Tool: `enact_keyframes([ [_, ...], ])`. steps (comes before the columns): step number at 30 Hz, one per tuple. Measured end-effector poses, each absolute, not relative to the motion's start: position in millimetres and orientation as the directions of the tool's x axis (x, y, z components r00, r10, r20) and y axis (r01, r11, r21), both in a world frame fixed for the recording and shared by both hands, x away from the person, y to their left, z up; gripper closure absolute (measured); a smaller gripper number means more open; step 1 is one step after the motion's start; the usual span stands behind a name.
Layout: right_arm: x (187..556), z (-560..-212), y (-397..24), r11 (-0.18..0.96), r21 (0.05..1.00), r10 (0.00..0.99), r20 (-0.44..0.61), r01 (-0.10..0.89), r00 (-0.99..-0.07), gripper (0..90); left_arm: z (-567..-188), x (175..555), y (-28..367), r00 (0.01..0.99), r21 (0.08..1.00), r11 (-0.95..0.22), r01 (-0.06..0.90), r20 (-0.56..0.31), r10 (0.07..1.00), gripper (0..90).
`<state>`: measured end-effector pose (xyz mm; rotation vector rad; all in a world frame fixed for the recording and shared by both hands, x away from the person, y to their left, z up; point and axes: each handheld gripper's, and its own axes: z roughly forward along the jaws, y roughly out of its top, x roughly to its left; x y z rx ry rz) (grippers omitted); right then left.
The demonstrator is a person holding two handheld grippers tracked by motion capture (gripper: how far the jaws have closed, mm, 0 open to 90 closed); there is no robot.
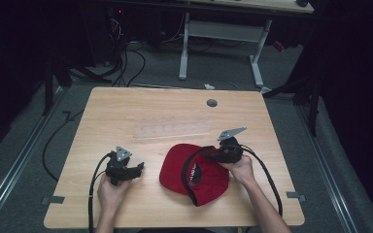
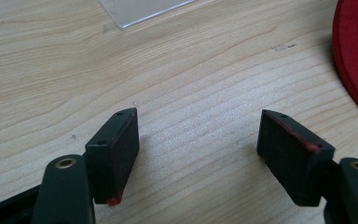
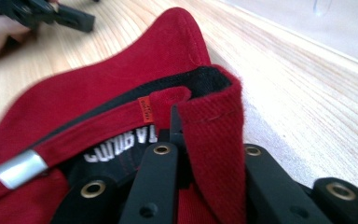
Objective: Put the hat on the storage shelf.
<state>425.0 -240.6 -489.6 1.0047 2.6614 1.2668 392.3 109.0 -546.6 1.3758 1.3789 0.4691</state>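
Cap (image 1: 187,167) lies at the desk's (image 1: 126,111) five o'clock, its rim clenched by the right gripper (image 1: 212,154); left gripper (image 1: 137,169) jaws released.

The right claw (image 3: 186,126) pinches a fold of the red cap's (image 3: 102,88) rim, its black jaws pressed together on the fabric. A black inner band, an orange tag (image 3: 145,111) and a silver strap tip (image 3: 19,169) show. The other claw (image 3: 51,14) rests farther off on the wooden table (image 3: 307,107).
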Motion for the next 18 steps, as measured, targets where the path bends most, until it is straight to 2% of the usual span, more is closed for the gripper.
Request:
enact_keyframes([
  [8, 420, -471, -248, 0.375, 0.736, 0.588, 0.282, 0.564, -0.758, 84.4, -547, 393, 109, 0.245, 0.852, 0.258, 0.456, -0.399, 0.884, 30.4],
  [18, 414, -456, -260, 0.309, 0.755, 0.627, 0.296, 0.578, -0.721, 84.3, -547, 393, 105, 0.233, 0.849, 0.262, 0.460, -0.400, 0.886, 24.7],
])
